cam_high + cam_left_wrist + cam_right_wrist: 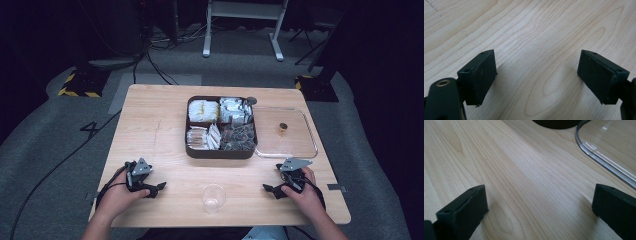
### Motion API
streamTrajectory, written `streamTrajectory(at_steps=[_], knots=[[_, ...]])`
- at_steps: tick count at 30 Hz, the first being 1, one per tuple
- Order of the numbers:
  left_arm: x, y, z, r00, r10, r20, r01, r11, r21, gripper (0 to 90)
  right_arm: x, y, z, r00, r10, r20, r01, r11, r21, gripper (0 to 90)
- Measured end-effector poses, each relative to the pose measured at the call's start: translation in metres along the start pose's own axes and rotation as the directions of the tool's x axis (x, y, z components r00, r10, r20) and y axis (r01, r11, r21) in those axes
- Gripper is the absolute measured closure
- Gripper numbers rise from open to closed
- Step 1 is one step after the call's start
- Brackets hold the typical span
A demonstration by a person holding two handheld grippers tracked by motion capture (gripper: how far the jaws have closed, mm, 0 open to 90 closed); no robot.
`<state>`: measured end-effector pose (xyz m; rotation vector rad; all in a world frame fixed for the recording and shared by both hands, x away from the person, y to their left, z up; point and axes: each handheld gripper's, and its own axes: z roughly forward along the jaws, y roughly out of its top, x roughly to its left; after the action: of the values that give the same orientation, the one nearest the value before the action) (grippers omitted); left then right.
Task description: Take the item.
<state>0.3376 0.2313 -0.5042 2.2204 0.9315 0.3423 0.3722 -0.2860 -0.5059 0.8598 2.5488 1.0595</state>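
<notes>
The wooden table (160, 125) is carrying everything, and the high view is showing it whole while the two gripper views are catching just grain between their jaws. A dark four-compartment tray (220, 153) is sitting toward the far edge at mid-width, holding yellowish packets, silver packets, white sachets and dark wrapped pieces, one kind to each section. A clear lid (295, 150) is lying flat against its right side with a small brown knob; the right gripper view is catching its curved rim (599, 157). A clear cup (213, 197) is standing empty by the near edge. The left gripper (159, 187) is resting near the near-left corner, spread wide; the right gripper (268, 188), toward the near-right corner, is spread wide too.
</notes>
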Motion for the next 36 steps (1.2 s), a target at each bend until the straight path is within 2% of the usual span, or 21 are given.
streamTrajectory(at_steps=[3,7,13,18,22,24,27,29,30,33,36], knots=[[-0.001,0.002,-0.002,0.9999,-0.013,-0.011,0.013,0.9997,0.019,18.6,0.0,0.0,0.0,1.0,0.0,0.0,0.0,1.0,0.0,0.2],[-0.001,0.007,-0.007,0.9988,-0.039,-0.03,0.041,0.9969,0.067,27.5,0.0,0.0,0.0,1.0,0.0,0.001,0.0,1.0,0.0,0.2],[-0.003,0.016,-0.013,0.9987,-0.047,-0.019,0.048,0.9981,0.039,27.6,-0.001,0.0,0.0,1.0,-0.006,-0.007,0.006,1.0,-0.002,0.5],[-0.005,0.025,-0.021,0.9984,-0.057,0.009,0.057,0.9983,0.016,27.9,-0.001,0.0,0.0,0.9999,-0.008,-0.008,0.008,1.0,-0.002,0.4],[-0.007,0.033,-0.028,0.9949,-0.08,0.062,0.081,0.9967,-0.006,28.6,-0.001,-0.001,0.0,0.9999,-0.01,-0.009,0.01,0.9999,-0.001,0.2],[-0.009,0.037,-0.032,0.9934,-0.088,0.073,0.09,0.9956,-0.025,29.2,-0.001,-0.001,0.0,0.9999,-0.01,-0.006,0.01,0.9999,-0.002,0.2],[-0.012,0.043,-0.034,0.9934,-0.084,0.078,0.087,0.9954,-0.04,30.3,-0.001,-0.001,0.0,0.9999,-0.009,-0.006,0.009,1.0,-0.002,0.2],[-0.015,0.054,-0.039,0.9951,-0.065,0.075,0.069,0.9961,-0.056,30.5,-0.001,-0.001,0.0,0.9999,-0.01,-0.006,0.01,1.0,-0.002,0.2],[-0.015,0.054,-0.039,0.9951,-0.065,0.075,0.069,0.9961,-0.056,30.6,-0.001,-0.001,0.0,0.9999,-0.01,-0.006,0.01,1.0,-0.002,0.2],[-0.018,0.067,-0.045,0.9957,-0.053,0.076,0.059,0.9949,-0.081,30.9,-0.001,-0.001,0.0,0.9999,-0.009,-0.007,0.009,1.0,-0.002,0.2],[-0.02,0.078,-0.047,0.9943,-0.058,0.09,0.065,0.9948,-0.078,30.8,0.0,-0.001,0.0,1.0,-0.008,-0.005,0.008,1.0,-0.001,0.2]])
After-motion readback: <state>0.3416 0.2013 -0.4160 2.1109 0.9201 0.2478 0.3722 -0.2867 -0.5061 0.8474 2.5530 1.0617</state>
